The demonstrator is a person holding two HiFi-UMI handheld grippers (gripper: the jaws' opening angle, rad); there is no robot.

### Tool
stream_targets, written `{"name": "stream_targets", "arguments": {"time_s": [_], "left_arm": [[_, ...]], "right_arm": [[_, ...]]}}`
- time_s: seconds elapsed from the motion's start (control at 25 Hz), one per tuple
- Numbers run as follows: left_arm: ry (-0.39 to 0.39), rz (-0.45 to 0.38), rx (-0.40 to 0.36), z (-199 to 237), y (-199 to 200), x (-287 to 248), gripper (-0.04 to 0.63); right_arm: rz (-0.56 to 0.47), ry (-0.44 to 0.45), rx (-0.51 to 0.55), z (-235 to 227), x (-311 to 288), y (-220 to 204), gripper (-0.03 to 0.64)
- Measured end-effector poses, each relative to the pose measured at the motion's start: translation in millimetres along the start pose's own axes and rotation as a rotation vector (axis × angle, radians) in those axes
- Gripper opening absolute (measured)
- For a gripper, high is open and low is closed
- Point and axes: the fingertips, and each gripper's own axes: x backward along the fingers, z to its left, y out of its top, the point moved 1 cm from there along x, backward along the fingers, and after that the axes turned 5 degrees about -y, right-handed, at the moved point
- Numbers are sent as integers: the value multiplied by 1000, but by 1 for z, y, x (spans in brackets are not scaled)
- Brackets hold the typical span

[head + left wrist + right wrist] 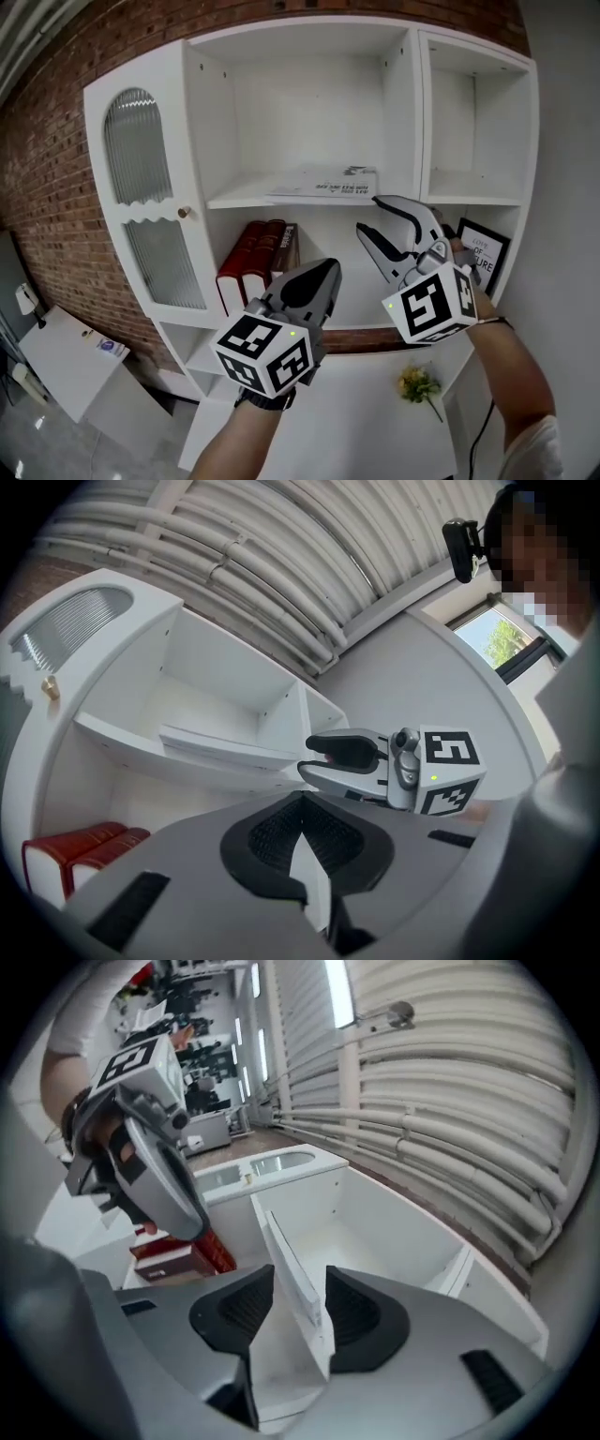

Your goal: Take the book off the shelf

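Right gripper (368,214) is wide open, jaws well apart, right by the front right corner of the white book (323,183), and the pads aren't pressing on it. The book lies flat along the front edge of the middle shelf (234,200). Left gripper (330,270) is closed on nothing, lower down.

Shelf (187,141) and book (323,183) are white, volumes (251,264) dark red, brick wall (56,150) reddish-brown.

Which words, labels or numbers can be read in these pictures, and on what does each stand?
"OF" and "URE": framed sign, partly hidden; the rest cannot be read.
White book lying flat: dark print, too blurred to read.
Red books: spine print too small to read.
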Motion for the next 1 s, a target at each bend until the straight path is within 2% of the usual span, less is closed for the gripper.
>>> {"name": "stream_targets", "arguments": {"time_s": [0.16, 0.48, 0.6, 0.68, 0.76, 1.0], "left_arm": [[5, 1, -11, 3, 0, -7, 11], [17, 11, -24, 10, -4, -17, 11], [24, 17, -26, 14, -7, -18, 11], [28, 19, -26, 17, -9, -18, 11], [31, 21, -26, 20, -11, -18, 11], [36, 25, -27, 21, -16, -17, 11]], "right_arm": [[10, 13, 163, -8, -16, -16, 175], [30, 53, 291, -2, -48, -36, 175], [21, 56, 307, -3, -53, -37, 164], [15, 62, 296, -5, -54, -36, 103], [12, 71, 289, -5, -55, -36, 83], [18, 58, 343, -3, -56, -36, 63]]}}
